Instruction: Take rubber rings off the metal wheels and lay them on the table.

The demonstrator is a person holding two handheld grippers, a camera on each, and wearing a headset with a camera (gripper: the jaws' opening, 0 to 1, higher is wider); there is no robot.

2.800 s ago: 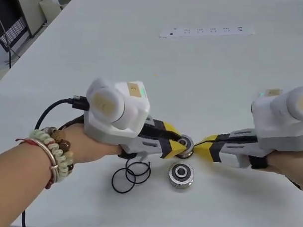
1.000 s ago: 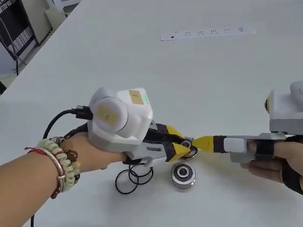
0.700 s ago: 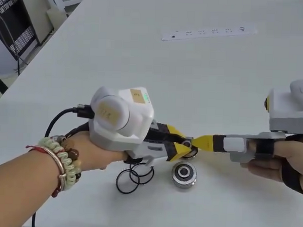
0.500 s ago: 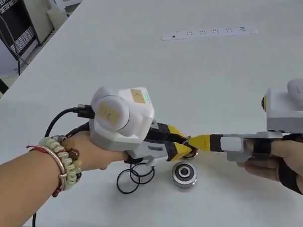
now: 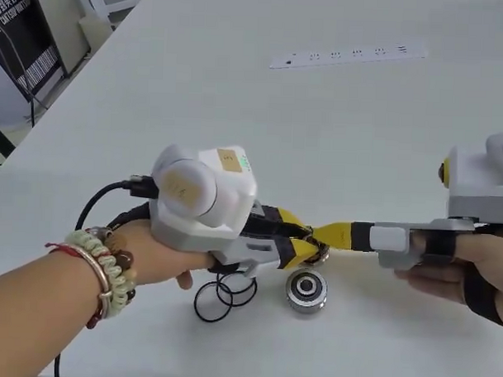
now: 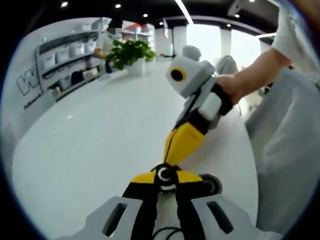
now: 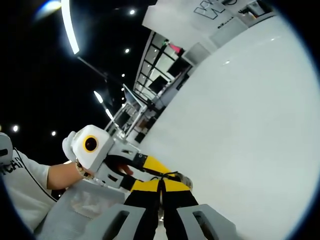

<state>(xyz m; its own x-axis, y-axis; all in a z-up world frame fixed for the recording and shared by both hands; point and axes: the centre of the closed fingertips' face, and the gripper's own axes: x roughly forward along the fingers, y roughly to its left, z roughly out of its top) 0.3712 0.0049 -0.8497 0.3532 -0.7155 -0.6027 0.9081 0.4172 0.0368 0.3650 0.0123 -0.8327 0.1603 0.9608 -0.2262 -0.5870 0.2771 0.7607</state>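
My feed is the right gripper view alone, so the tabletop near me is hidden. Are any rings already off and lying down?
Observer: Yes, loose black rubber rings lie on the table by the left gripper.
Operator: Any wheel waiting?
Observer: One spare wheel lies flat beside those rings, touched by neither gripper.
Operator: Anything further out?
Observer: A white power strip lies far across the table.
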